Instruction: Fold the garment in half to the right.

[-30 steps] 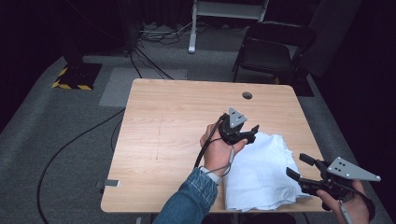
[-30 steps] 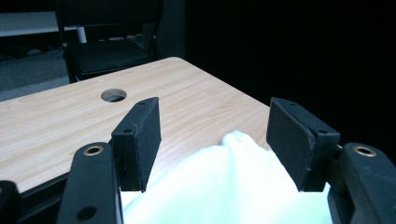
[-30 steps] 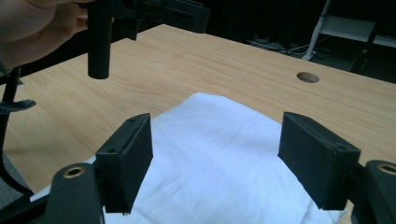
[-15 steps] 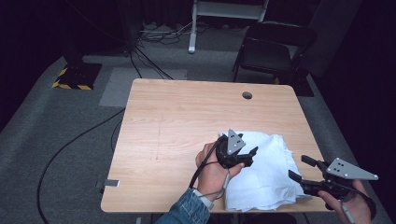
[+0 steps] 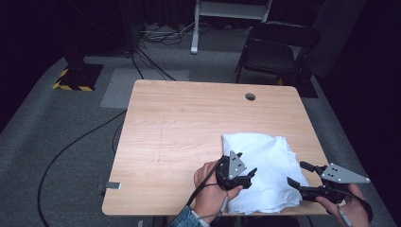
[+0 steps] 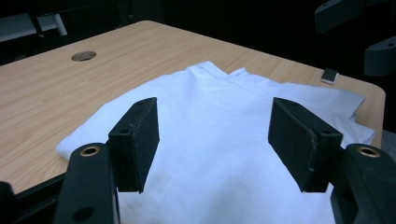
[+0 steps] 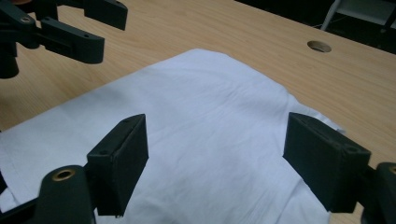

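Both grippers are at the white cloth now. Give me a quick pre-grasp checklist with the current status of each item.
1. Left gripper open: ok, its jaws stand wide apart in the left gripper view.
2. Right gripper open: ok, jaws spread wide in the right gripper view.
3. White cloth between each pair of jaws: ok, fabric fills the gap in both gripper views.
4. Jaws touching the fabric: cannot tell, the pads seem to hover just above it.
5. Cloth fully on the table: not ok, its near edge reaches the front edge and may hang over slightly.
6. Grippers apart from each other: ok, the left sits at the cloth's near-left edge, the right at its near-right corner.
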Demonstrator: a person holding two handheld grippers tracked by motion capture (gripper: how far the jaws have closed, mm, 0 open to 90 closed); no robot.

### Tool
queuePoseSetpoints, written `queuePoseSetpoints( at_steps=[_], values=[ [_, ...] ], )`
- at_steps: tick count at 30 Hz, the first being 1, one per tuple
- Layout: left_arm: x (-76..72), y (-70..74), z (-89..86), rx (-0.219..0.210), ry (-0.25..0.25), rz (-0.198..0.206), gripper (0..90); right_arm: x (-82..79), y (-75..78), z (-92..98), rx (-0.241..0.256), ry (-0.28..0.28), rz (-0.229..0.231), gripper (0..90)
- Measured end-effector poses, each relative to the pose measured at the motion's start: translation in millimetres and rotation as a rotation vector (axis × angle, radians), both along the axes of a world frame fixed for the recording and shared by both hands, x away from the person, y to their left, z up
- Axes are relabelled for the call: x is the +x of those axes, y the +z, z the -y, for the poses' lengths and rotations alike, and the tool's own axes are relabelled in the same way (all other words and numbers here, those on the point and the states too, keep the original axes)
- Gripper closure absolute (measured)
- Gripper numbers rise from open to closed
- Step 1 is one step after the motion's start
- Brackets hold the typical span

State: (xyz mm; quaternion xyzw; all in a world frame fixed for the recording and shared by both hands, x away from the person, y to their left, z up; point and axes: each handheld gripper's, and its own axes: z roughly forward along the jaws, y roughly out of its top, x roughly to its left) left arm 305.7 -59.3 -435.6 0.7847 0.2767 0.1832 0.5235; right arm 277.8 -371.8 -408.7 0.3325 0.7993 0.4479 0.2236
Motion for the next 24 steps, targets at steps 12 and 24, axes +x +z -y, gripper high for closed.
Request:
queuePoseSetpoints(
  at_steps=[12,24],
  values=[
    [-14.6,-23.1,-3.0,0.051,-0.006,-0.035,33.4,7.8,-33.7,7.5,-0.046,0.008,-0.072,21.0],
    [-30.5,-52.3,8.5,0.155,-0.029,-0.063,34.1,14.0,-78.4,14.8,-0.077,0.069,-0.188,16.8]
  ],
)
